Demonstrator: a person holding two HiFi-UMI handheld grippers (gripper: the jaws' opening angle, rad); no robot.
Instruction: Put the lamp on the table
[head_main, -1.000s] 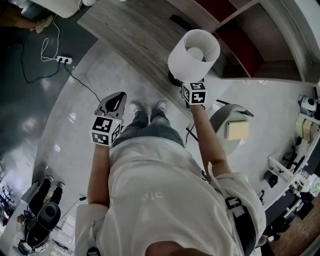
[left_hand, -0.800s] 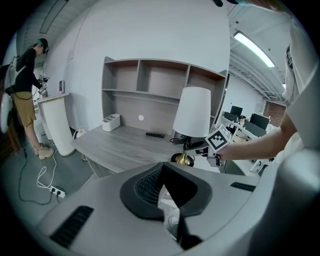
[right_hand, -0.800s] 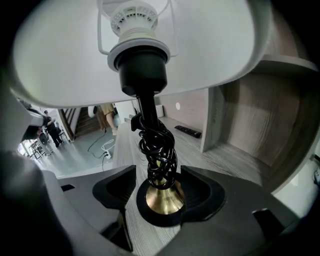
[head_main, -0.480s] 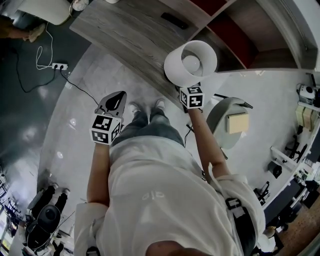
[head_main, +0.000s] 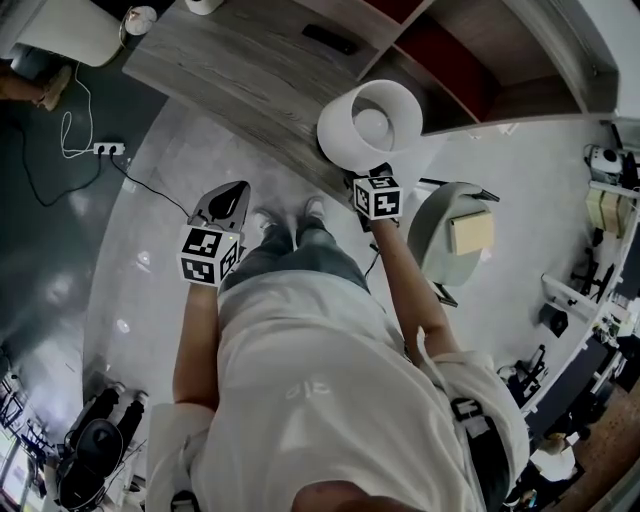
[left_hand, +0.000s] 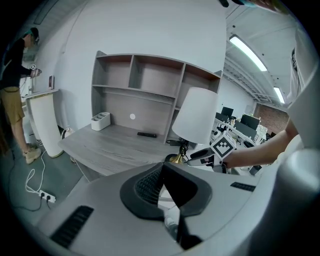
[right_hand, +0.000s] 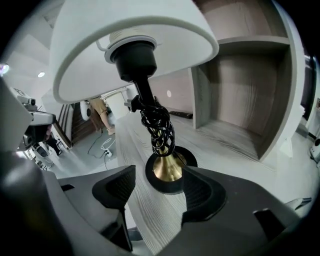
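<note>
A: Right gripper (right_hand: 159, 186), state?

B: Jaws wide apart, clamped on nothing. The lamp (right_hand: 167, 167) stands upright on the bench (right_hand: 215, 135), its round base just ahead of the jaw tips and centred between them, near the bench's front edge.

A: Touching?

B: Clear gap on the left jaw. The right jaw overlaps the base's rim in view, so can't tell.

A: Left gripper (left_hand: 164, 175)?

B: Jaws together, empty, held well to the left of the lamp and short of the bench.

A: Anything hidden?

B: The shade (head_main: 370, 118) covers the base and the right jaw tips in the head view. The shade's top is cut off in the right gripper view. A cord (right_hand: 157, 125) is wound round the stem; its plug isn't visible.
</note>
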